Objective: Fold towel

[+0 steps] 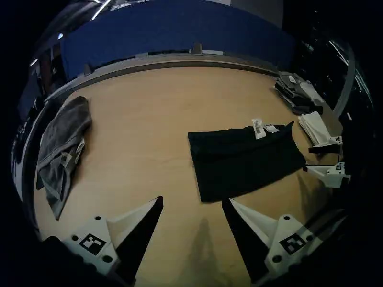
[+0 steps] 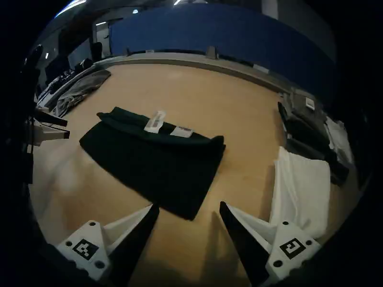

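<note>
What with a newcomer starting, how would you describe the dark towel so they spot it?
Find the wooden table before the blue partition. Near its middle lies the dark towel, folded flat. Unlike the crumpled grey towel and the white towel at the sides, it shows white tags.

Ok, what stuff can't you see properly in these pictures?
- Left gripper view: the tags on the dark towel are too small to read.
- Left gripper view: the stack of folded cloths is squashed near the edge, so they can't be counted.
- Right gripper view: the near end of the white towel hides behind a finger of the right gripper.
- Right gripper view: the left gripper is cut off at the edge.
</note>
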Motion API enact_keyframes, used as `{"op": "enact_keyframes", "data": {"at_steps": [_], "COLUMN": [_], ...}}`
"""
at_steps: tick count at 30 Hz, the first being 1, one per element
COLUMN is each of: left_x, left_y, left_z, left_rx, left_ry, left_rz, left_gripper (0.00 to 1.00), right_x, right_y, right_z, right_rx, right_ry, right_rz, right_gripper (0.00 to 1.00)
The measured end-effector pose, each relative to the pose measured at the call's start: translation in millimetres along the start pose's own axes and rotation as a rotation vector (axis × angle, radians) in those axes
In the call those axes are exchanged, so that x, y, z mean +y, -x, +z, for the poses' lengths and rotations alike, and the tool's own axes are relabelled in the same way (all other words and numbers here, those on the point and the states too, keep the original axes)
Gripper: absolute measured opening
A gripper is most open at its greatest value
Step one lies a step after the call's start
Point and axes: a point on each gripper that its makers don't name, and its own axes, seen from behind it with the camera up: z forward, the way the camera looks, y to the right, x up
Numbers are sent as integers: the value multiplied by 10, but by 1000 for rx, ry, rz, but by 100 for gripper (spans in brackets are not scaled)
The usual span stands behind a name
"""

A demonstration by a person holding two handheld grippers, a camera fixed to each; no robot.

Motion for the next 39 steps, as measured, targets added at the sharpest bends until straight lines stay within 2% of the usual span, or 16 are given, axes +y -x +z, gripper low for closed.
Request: {"op": "enact_keyframes", "data": {"at_steps": [11, 21, 25, 33, 39], "left_x": [36, 41, 40, 40, 57], "left_y": [80, 66, 69, 85, 88], "left_z": [-33, -39, -29, -14, -6], "left_rx": [-3, -1, -1, -4, -5], "left_ry": [2, 0, 0, -1, 1], "left_rz": [-17, -17, -19, -18, -16], "left_gripper": [91, 91, 91, 91, 91], "right_x": [-27, -22, -7, -17, -40], "right_y": [118, 154, 158, 174, 175], "right_z": [24, 60, 79, 67, 57], "right_rx": [-28, -46, -48, -53, -59], "right_ry": [-47, -72, -76, -92, -107], "right_rz": [25, 31, 38, 42, 53], "right_gripper": [83, 55, 39, 15, 6]}}
